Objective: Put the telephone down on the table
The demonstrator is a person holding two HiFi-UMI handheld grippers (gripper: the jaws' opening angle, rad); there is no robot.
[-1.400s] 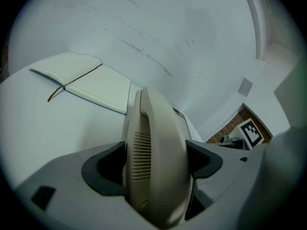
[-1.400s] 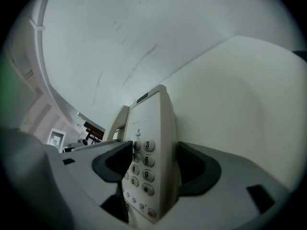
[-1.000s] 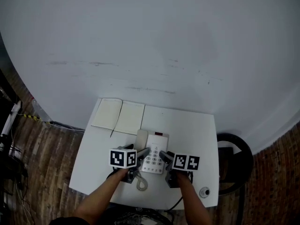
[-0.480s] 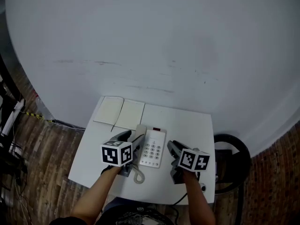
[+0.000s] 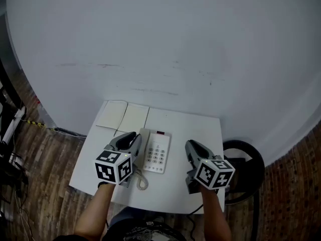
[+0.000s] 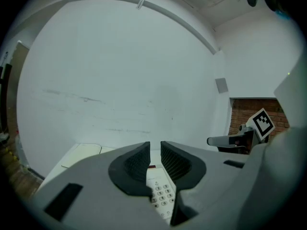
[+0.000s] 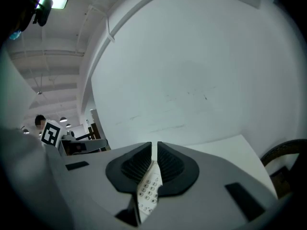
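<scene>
Above the tabletop, two empty hand-held grippers hover with the telephone lying between them.
From where I stand, the left hand-held gripper and the right hand-held gripper have both just been closing. Each now shows only a thin slit between its pads, with nothing caught in it. They flank the telephone, clear of it. It rests flat and face up near the front of the tabletop, with its coiled cord trailing off the near end. I judge the putting-down done, with nothing left but drawing the hands away. Its long axis runs from the person towards the wall, display end farthest away and keypad nearer, leaning slightly right. An open notebook lies beyond it on the left.
</scene>
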